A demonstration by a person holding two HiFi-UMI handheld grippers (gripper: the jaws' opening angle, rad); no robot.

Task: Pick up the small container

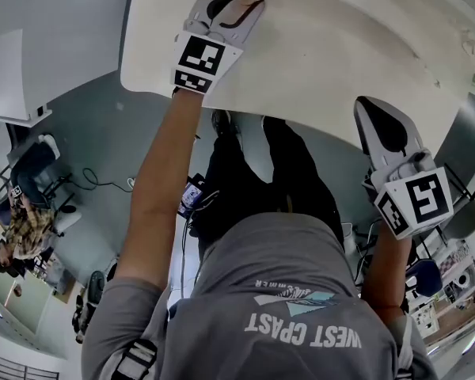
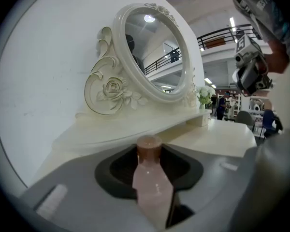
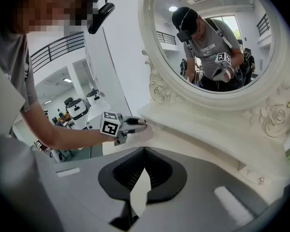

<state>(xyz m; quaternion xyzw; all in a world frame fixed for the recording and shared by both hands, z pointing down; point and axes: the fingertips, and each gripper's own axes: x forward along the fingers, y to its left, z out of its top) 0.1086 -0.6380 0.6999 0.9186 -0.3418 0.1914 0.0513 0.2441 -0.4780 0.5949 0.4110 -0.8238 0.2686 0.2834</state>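
While bent over a white counter (image 1: pixel 324 46), gripping the small pink container (image 2: pixel 152 187) in the left tongs (image 1: pixel 233 2) toward the counter's far left corner, just in front of the ledge (image 2: pixel 135 129) under an ornate oval mirror (image 2: pixel 152 52). Closed partway, pads pressed on both sides of the container's body, brown cap (image 2: pixel 148 145) poking out past the tips. Impossible to say from any view whether resting on the counter or lifted clear of it. Holding the right tongs (image 3: pixel 144 154) over the counter's near right edge, well apart from the container, tips together with nothing between them.

Probably light and stiff: a moulded bottle, plastic or glass by the look of it, smooth-walled and so likely slippery. Liable to pivot or squirt forward if pinched on the sloping shoulder or the narrow neck. Best held across the broad lower body, square to the pads, with firm but modest pressure. Worth treating as breakable and lifting straight up, away from the ledge and the mirror's carved frame, without tipping in case of a loose cap. Grasp apparently made, to judge by the pads; lift not yet confirmed.
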